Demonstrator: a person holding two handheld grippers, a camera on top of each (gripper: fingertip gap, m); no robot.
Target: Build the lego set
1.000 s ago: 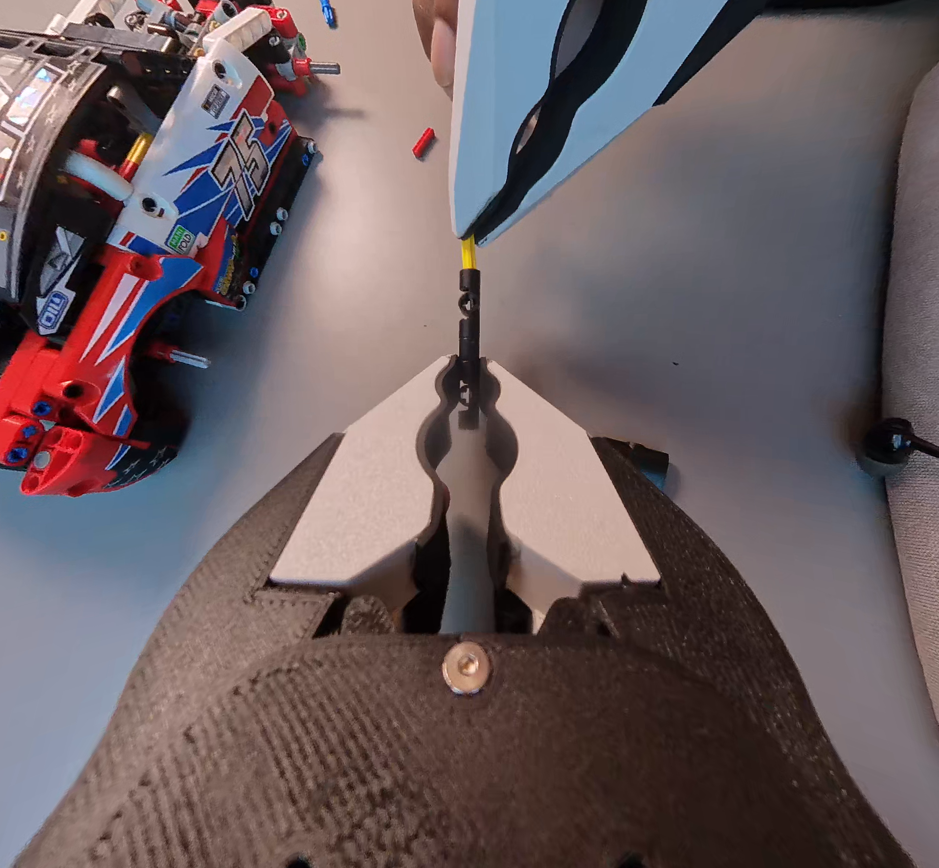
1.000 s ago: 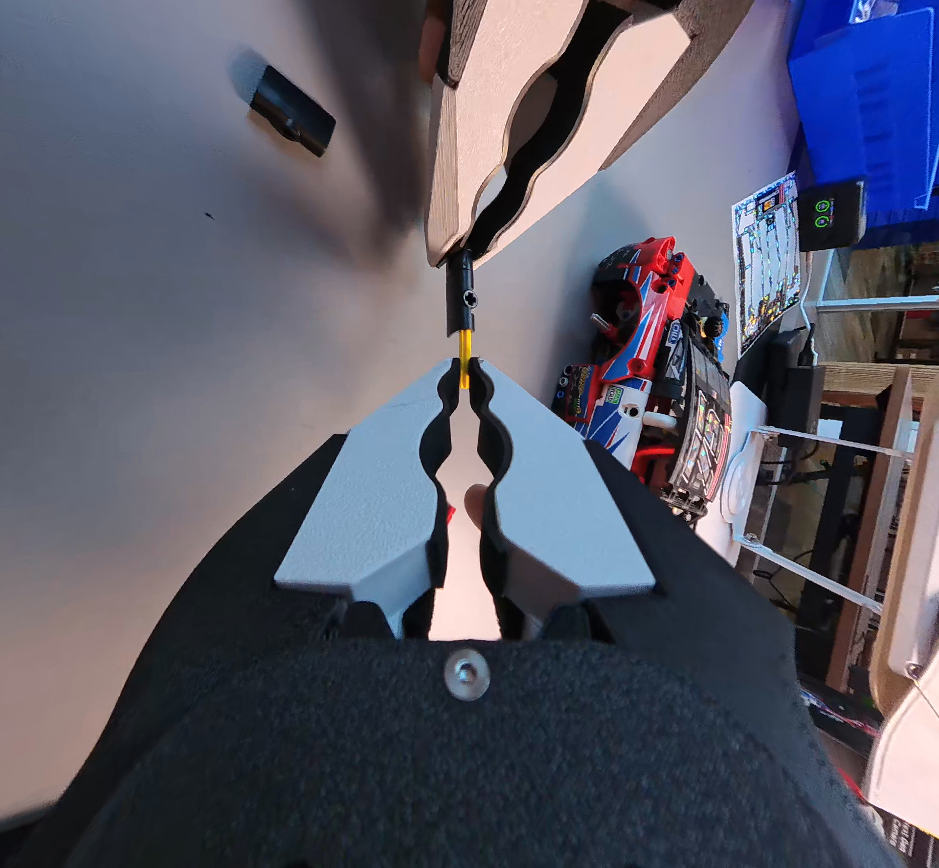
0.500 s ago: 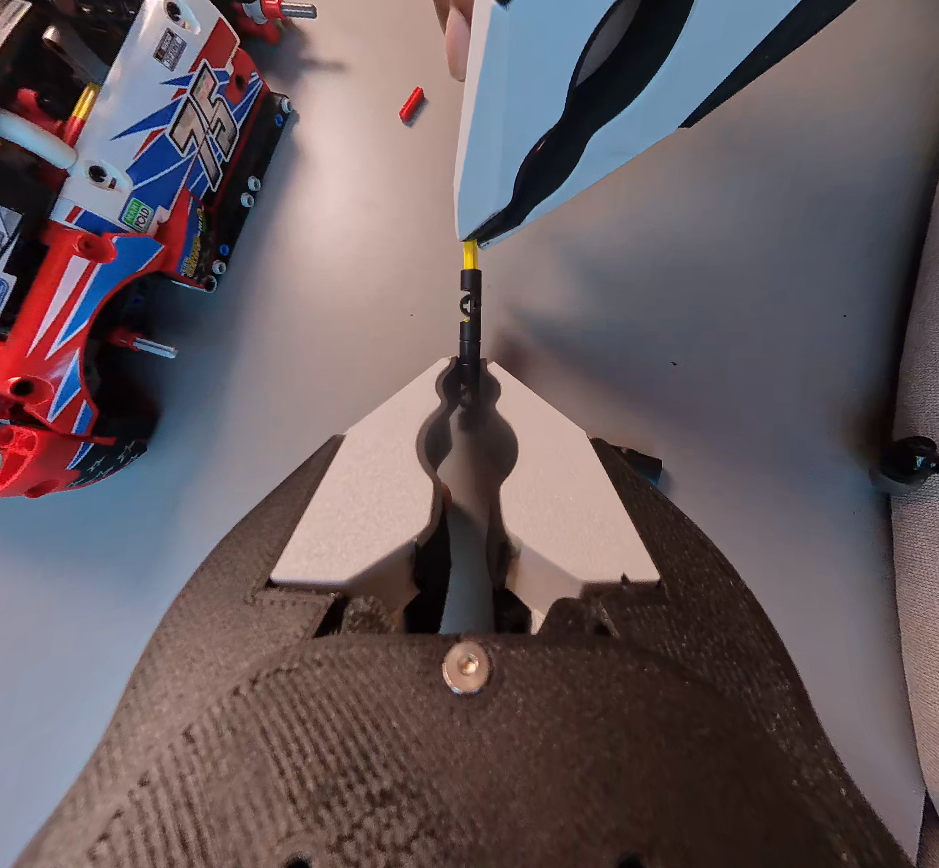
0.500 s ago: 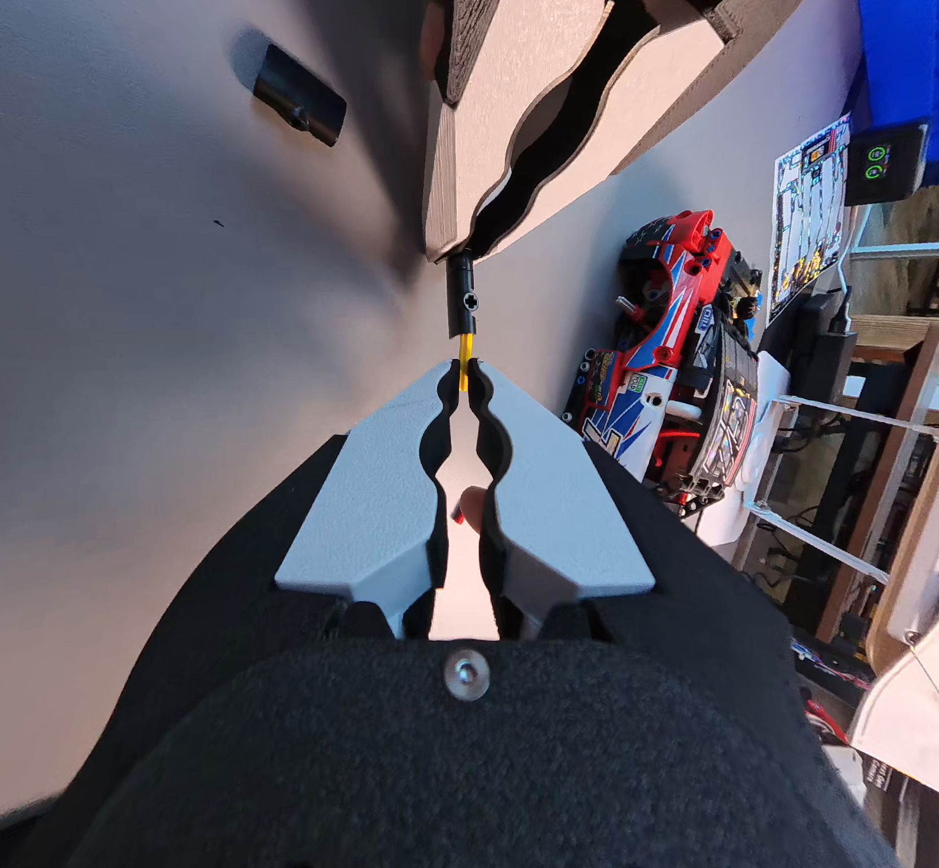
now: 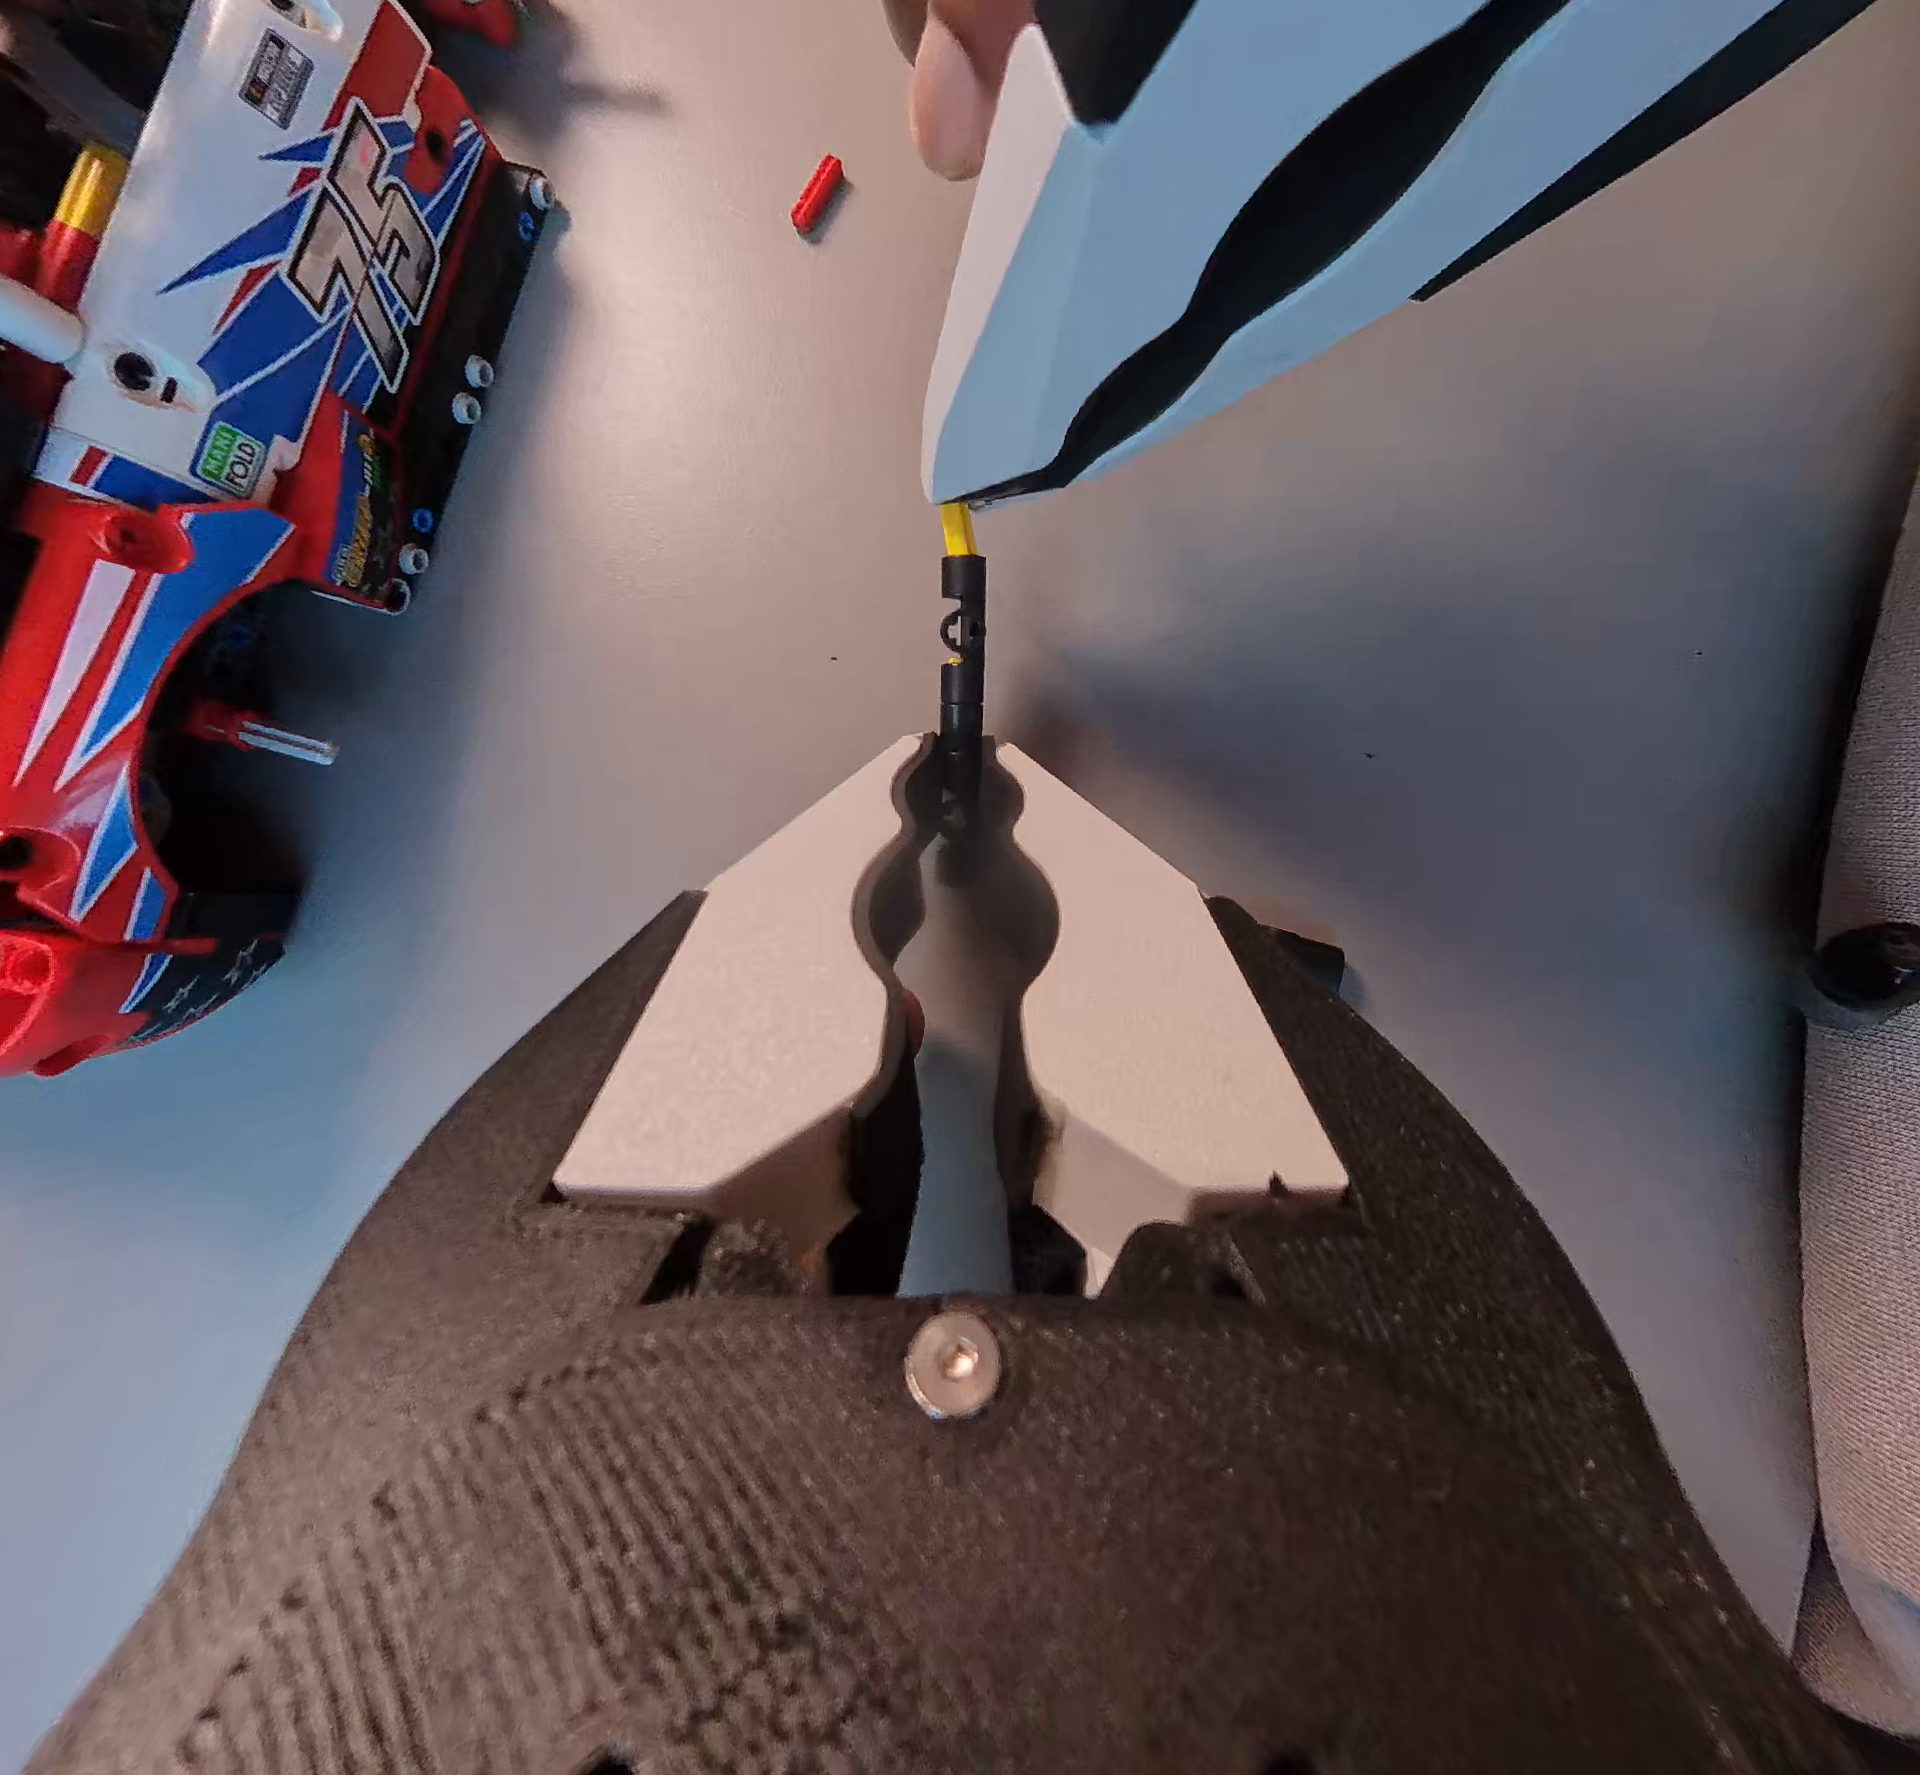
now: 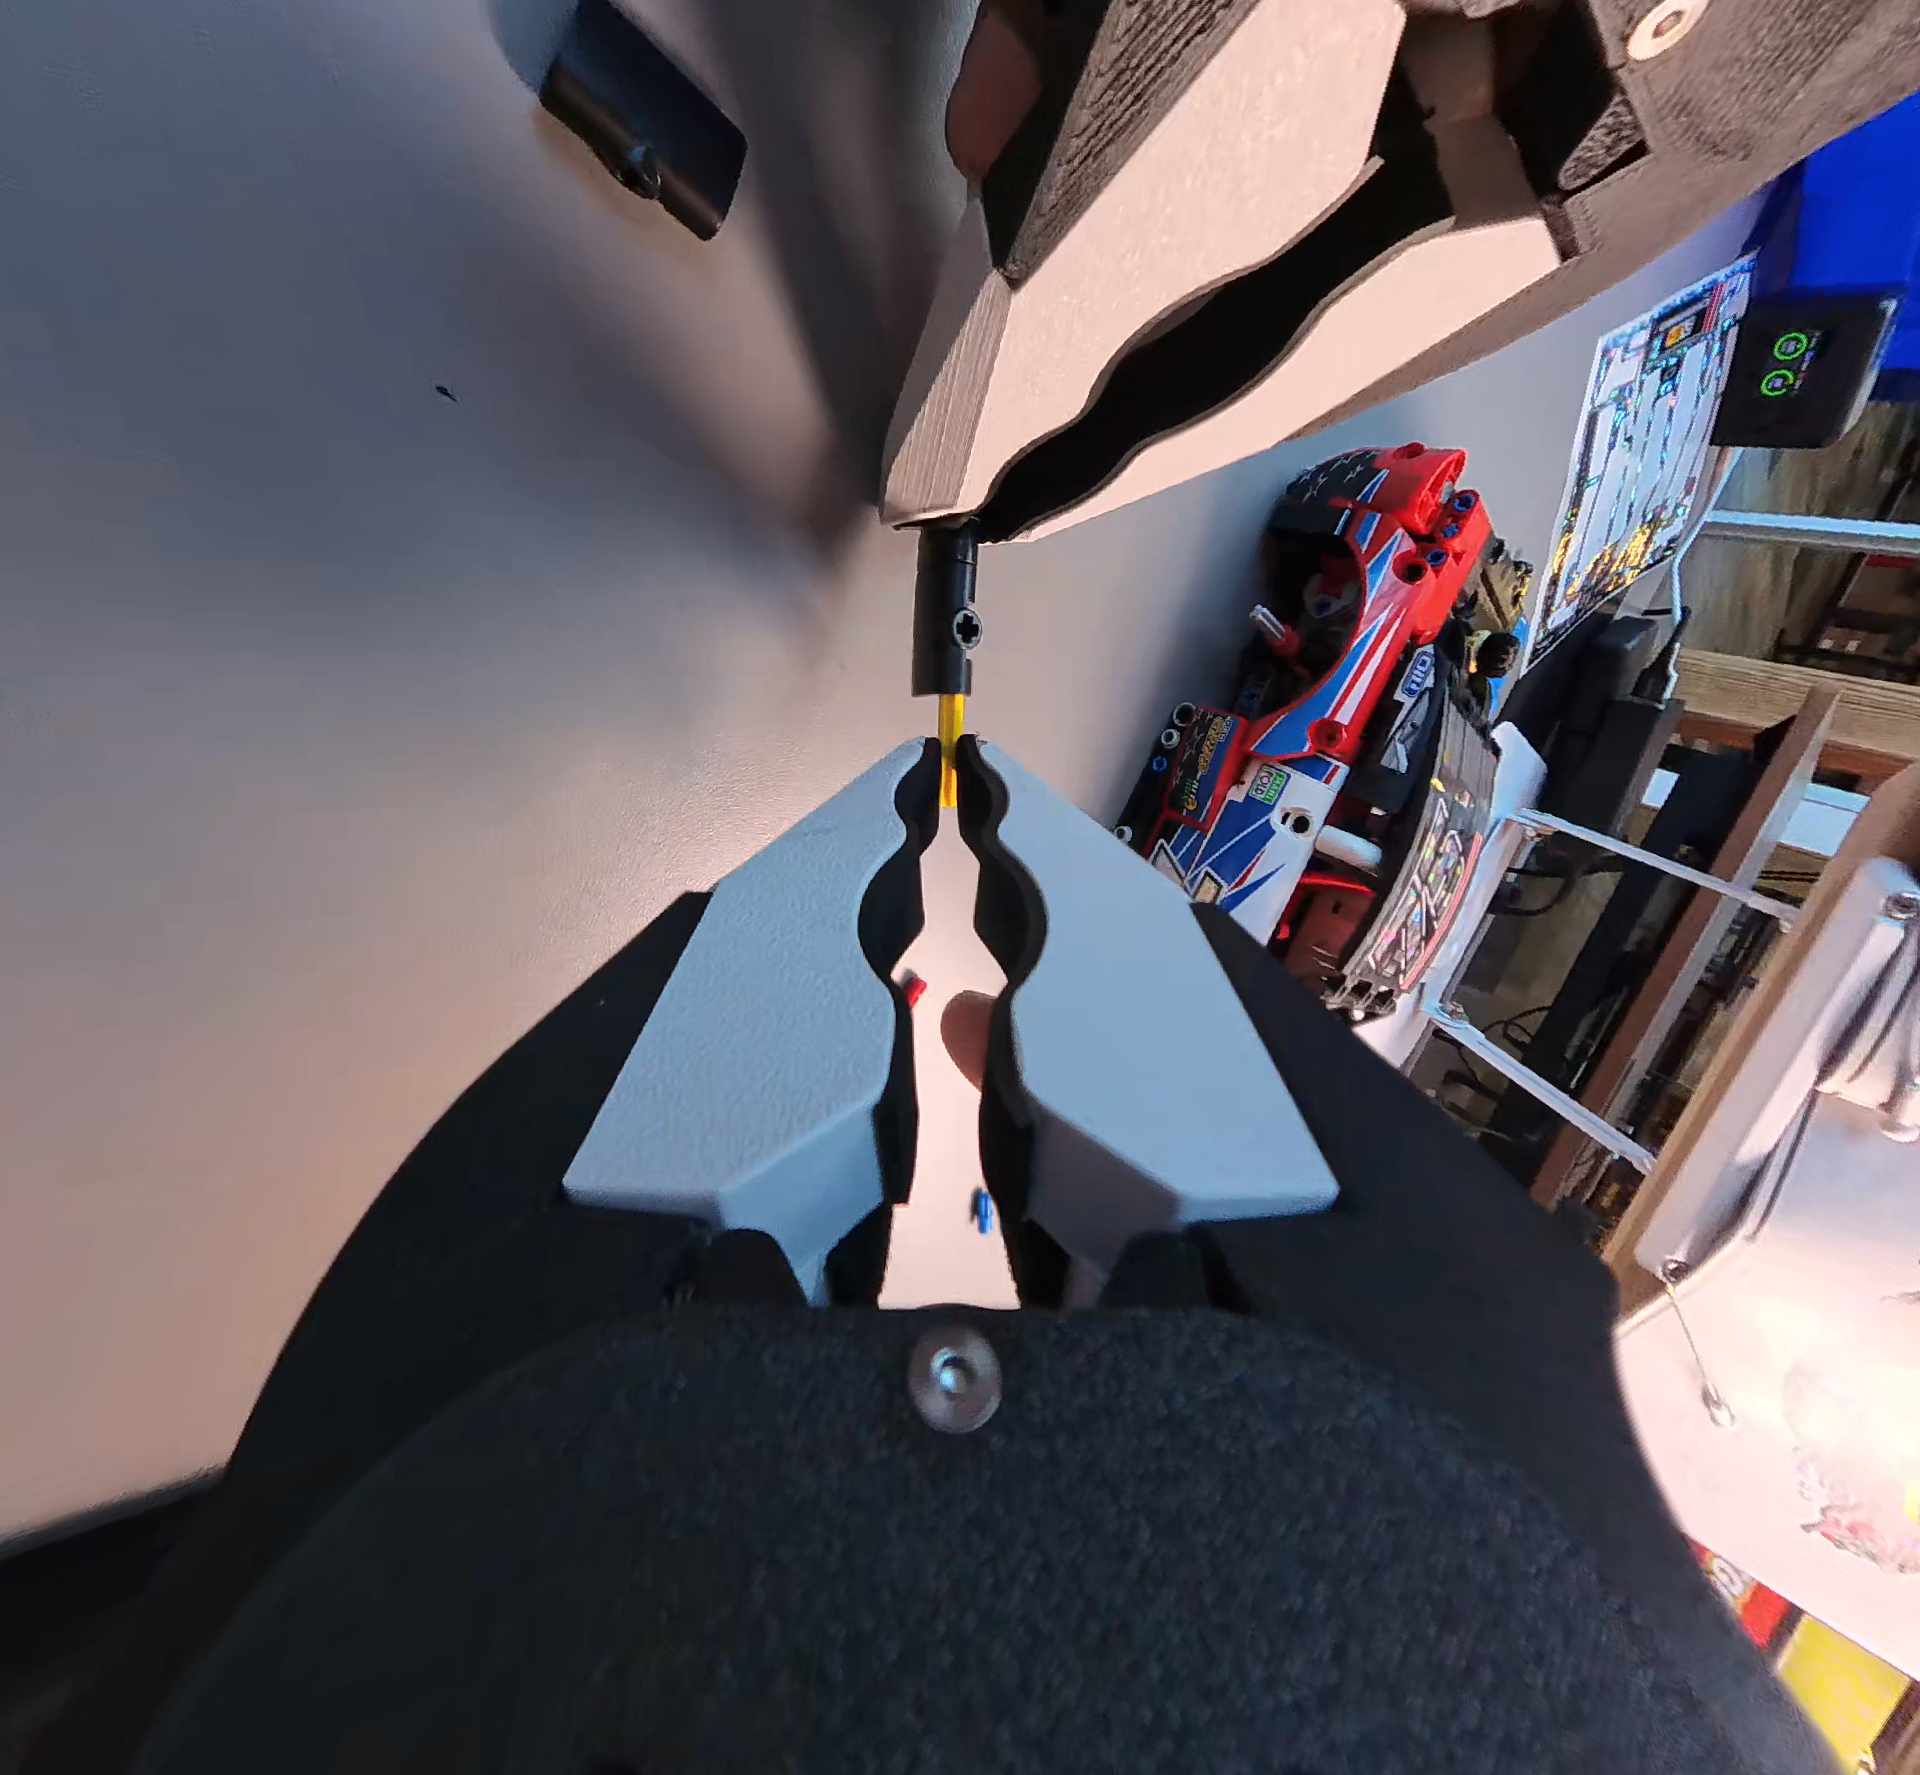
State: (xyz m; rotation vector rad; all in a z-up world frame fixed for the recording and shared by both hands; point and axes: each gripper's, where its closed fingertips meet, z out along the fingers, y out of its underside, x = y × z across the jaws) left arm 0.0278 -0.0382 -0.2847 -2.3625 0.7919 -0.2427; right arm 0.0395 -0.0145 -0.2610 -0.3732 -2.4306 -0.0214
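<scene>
Two grippers mid-air over bench: left gripper (image 5: pixel 957 749) fingers clamped on black connector (image 5: pixel 959 676), right gripper (image 6: pixel 950 743) pinching yellow axle (image 6: pixel 949 723). Push straight, keep coaxial, no twisting.

**Two matching claws, grey on black**

Left claw (image 5: pixel 954 751): pale grey wedge fingers (image 5: pixel 790 977) with wavy black inner edges, set in a coarse, ridged black printed housing, one silver screw (image 5: pixel 953 1377) dead centre. Right claw (image 6: pixel 943 746): same grey wedges, smoother black housing, same silver screw (image 6: pixel 953 1391).
</scene>
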